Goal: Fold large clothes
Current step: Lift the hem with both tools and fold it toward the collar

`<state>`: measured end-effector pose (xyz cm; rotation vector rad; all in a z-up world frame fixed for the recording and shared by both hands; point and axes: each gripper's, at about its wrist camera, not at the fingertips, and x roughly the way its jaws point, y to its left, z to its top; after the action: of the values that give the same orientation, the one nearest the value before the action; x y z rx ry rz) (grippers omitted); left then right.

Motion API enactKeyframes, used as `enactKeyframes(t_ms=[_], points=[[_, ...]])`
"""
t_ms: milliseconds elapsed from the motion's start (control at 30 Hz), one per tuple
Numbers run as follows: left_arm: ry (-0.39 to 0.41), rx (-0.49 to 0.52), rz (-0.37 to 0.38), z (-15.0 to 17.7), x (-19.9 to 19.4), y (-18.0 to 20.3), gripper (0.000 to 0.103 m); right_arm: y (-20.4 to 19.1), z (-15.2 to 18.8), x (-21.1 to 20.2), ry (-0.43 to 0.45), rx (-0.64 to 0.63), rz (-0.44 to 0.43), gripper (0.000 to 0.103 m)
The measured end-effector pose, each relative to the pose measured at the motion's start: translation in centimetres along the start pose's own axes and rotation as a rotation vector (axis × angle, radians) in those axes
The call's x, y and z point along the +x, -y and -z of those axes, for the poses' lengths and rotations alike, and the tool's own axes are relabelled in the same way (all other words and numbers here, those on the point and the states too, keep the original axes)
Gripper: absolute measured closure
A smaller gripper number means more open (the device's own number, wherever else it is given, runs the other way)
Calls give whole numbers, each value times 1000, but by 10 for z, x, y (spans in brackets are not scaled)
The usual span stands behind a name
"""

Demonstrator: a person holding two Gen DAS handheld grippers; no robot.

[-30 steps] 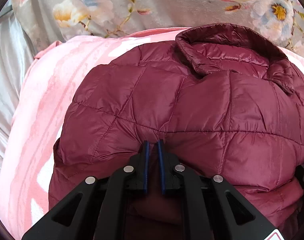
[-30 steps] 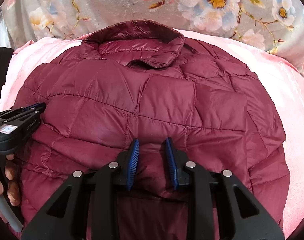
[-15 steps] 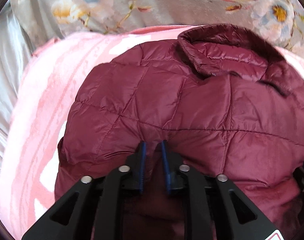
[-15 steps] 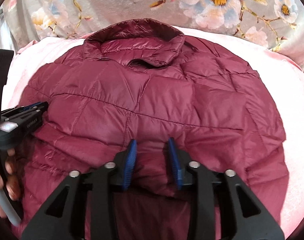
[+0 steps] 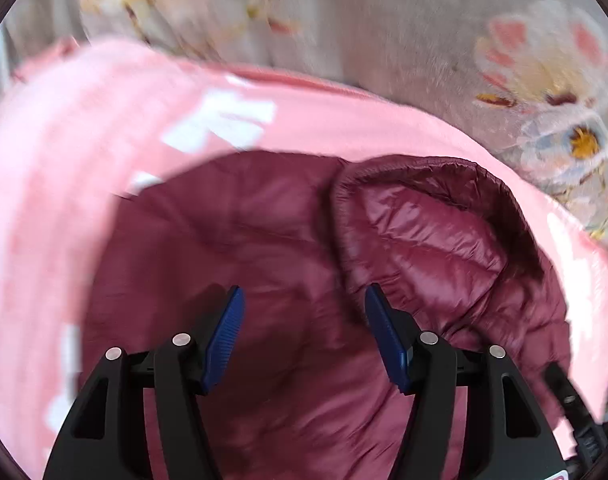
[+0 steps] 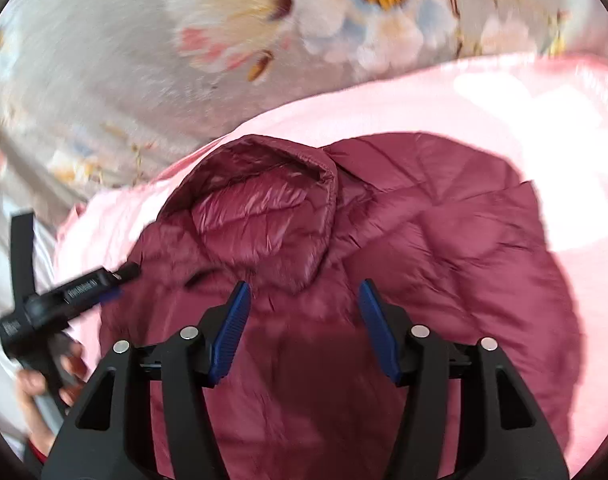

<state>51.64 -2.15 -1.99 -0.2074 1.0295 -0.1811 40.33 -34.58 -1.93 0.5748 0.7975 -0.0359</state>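
A maroon quilted puffer jacket [image 5: 296, 248] [image 6: 444, 248] lies folded on a pink blanket [image 5: 84, 168] [image 6: 464, 100], its collar [image 5: 424, 224] [image 6: 264, 208] at the far end. My left gripper [image 5: 304, 304] hovers above the jacket beside the collar, jaws opening, nothing between the blue pads. My right gripper [image 6: 302, 300] hangs over the jacket just below the collar, jaws opening too and empty. In the right wrist view the left gripper's body [image 6: 64, 296] shows at the left edge, held by a hand [image 6: 36, 392].
A grey bedspread with a flower print [image 5: 424, 40] [image 6: 264, 20] lies beyond the blanket. White cloth [image 6: 0, 280] shows at the left edge of the right wrist view. The blanket's bare parts lie left and right of the jacket.
Both grippers let go of the jacket's folded edge, opened wide and lifted up and forward toward the collar. The jacket now lies flat beneath them; both views are motion-blurred.
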Motion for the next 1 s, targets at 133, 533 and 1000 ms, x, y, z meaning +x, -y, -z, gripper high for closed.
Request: enactKeyframes(t_ms=[133, 533, 1000], points=[[-68, -71, 67, -5, 32, 3, 44, 13, -8, 27, -31, 113, -43, 48], [1, 127, 48, 22, 35, 7, 99, 2, 10, 42, -34, -113, 60, 95], [139, 274, -70, 27, -1, 21, 84, 4, -2, 1, 18, -153, 101, 85]])
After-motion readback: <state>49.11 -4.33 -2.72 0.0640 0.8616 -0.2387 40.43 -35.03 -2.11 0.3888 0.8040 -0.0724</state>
